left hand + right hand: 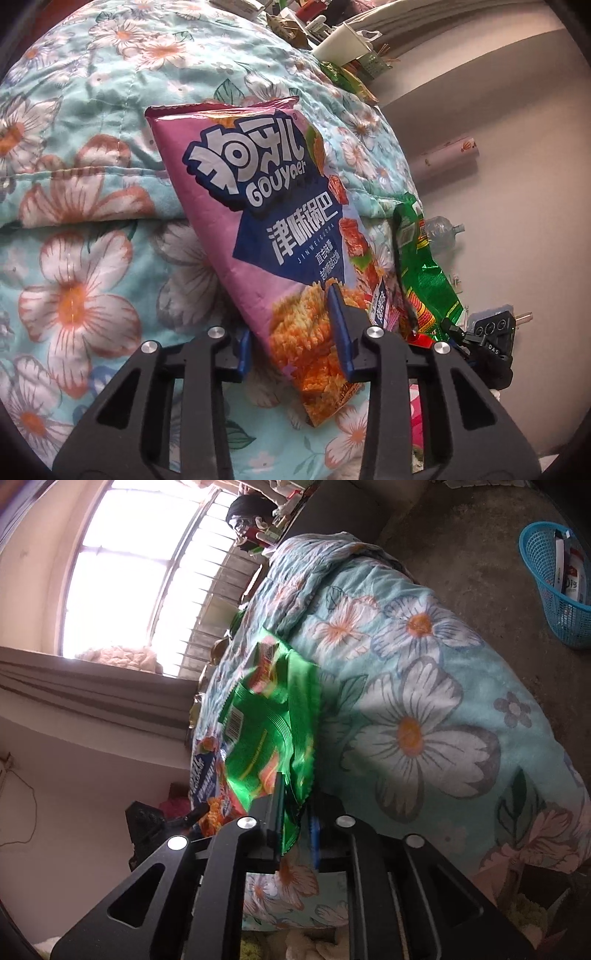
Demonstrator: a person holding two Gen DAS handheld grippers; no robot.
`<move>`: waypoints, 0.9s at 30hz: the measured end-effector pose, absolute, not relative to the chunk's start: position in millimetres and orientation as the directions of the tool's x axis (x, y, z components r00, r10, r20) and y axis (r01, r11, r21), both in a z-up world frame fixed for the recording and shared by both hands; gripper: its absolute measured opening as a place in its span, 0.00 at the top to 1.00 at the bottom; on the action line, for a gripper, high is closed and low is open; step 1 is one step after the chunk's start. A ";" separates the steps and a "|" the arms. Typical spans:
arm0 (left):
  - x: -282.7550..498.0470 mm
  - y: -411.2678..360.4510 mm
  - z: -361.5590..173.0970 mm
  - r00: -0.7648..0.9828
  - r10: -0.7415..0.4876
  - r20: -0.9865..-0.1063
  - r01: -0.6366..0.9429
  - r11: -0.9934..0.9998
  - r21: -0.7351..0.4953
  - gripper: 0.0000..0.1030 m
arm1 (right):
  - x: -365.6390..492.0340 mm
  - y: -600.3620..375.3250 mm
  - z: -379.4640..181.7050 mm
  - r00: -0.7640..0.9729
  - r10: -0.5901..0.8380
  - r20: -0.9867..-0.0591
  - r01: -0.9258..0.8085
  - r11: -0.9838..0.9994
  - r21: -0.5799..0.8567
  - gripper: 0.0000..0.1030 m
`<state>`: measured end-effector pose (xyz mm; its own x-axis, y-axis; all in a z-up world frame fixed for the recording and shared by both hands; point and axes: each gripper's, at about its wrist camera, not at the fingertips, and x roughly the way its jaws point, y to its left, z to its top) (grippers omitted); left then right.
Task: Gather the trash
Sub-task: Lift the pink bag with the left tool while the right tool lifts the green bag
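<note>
A pink snack bag (258,206) stands tilted against the floral quilt (85,192). My left gripper (290,321) is shut on the bag's lower part, one blue pad in front of it and the other behind its edge. To its right a crumpled green wrapper (424,269) sticks up, with the other gripper's black body behind it. In the right wrist view the green wrapper (273,716) runs down between the fingers of my right gripper (297,801). That gripper is open, with a dark gap showing beside the foil. The pink bag (207,775) peeks out on the left.
A blue mesh basket (554,602) with boxes in it stands on the floor past the quilt (424,701). More wrappers (347,79) and clutter lie at the quilt's far end. A clear plastic bottle (443,229) and a pink paper roll (447,158) lie on the floor.
</note>
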<state>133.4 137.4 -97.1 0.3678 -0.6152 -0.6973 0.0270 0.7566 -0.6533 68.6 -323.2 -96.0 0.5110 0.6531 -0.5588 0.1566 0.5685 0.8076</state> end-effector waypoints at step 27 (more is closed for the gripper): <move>149.2 131.7 -100.7 0.349 -0.564 -0.748 0.071 0.812 -0.579 0.71 | 185.2 -365.5 -108.7 0.290 0.820 -0.493 0.073 0.495 0.866 0.46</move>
<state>149.2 131.7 -100.7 0.3491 -0.5641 -0.7483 0.0708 0.8121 -0.5792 185.2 -365.5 -108.7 0.2897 0.8203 -0.4932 0.0726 0.4950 0.8659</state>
